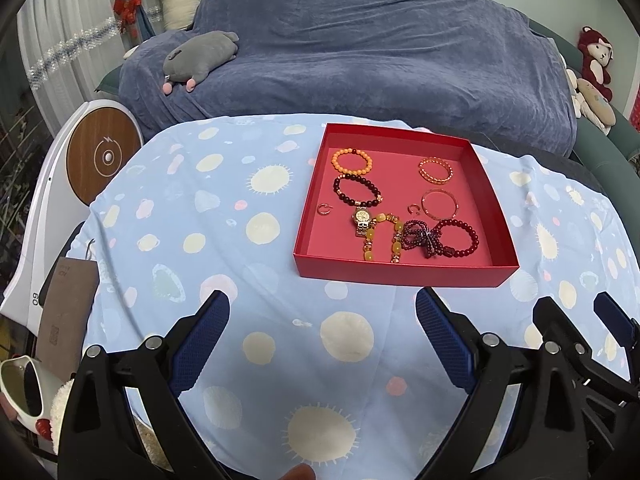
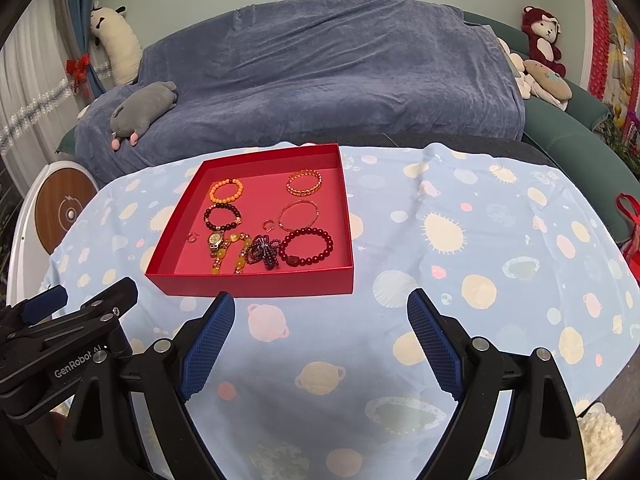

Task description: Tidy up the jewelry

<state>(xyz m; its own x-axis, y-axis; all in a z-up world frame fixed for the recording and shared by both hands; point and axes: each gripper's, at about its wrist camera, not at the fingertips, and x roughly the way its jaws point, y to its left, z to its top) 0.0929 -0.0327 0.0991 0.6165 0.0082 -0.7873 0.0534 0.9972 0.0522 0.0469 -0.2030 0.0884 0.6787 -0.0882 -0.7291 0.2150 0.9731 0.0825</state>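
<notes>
A shallow red box [image 1: 404, 273] [image 2: 256, 286] stands on the table and holds several pieces of jewelry: an orange bead bracelet [image 1: 352, 161] [image 2: 226, 190], a dark bead bracelet [image 1: 357, 191] [image 2: 222, 216], a gold watch [image 1: 362, 219] [image 2: 216, 240], a yellow bead strand [image 1: 370, 242] [image 2: 236, 258], a purple bead bundle [image 1: 424, 238] [image 2: 262, 254], a dark red bracelet [image 1: 460, 236] [image 2: 306, 247], two thin bangles and two small rings. My left gripper [image 1: 322, 304] is open and empty, short of the box. My right gripper [image 2: 320, 306] is open and empty, in front of the box's right corner.
A light blue cloth with planet prints [image 1: 224, 208] [image 2: 480, 240] covers the table. A sofa under a blue throw [image 1: 360, 60] stands behind, with a grey plush [image 1: 200, 58]. A white device with a wooden disc [image 1: 102, 156] stands at the left. A red bag [image 2: 630, 236] is at the right edge.
</notes>
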